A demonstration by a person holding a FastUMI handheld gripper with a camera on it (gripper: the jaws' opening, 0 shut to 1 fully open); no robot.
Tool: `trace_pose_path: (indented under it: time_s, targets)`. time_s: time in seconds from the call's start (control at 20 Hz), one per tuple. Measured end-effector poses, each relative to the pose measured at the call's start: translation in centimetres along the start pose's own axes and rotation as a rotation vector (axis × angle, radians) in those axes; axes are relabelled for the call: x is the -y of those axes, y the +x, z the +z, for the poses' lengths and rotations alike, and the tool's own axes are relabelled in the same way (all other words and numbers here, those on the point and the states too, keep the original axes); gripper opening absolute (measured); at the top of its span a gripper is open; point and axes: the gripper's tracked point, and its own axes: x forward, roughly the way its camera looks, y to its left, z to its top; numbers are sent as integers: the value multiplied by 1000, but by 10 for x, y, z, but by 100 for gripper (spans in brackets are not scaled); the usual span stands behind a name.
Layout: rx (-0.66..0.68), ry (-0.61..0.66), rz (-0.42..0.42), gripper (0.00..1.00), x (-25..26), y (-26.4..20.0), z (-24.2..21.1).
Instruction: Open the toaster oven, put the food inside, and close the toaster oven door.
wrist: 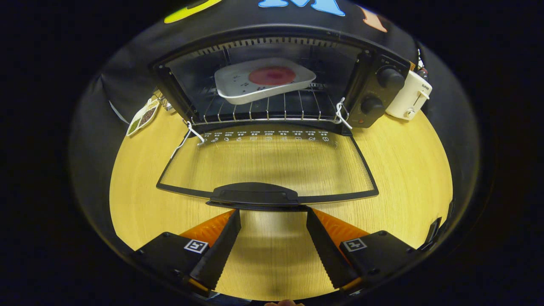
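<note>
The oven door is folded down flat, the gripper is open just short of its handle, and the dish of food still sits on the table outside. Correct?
One thing is off: the dish is already inside the toaster oven, on the wire rack, as the gripper view shows. The door is down flat and the gripper is open just short of its handle.

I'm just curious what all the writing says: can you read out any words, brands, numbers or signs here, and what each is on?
Toaster oven door: a row of small white symbols and captions along its hinge edge, too small to read.
White appliance beside the oven: short dark print, too blurred to quote.
Knobs: markings unreadable.
Gripper, open, fingers just short of the door handle: square coded markers, no words.
</note>
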Motion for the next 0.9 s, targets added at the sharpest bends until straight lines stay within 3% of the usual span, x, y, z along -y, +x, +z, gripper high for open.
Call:
trace_pose_path:
  time_s: [0.15, 0.45, 0.75, 0.9]
  targets:
    - [86, -24, 5, 99, -2, -26, 17]
    - [267, 64, 71, 99, -8, -76, 85]
    - [618, -31, 64, 99, 10, -172, 168]
    - [799, -97, 40, 98, 22, -224, 182]
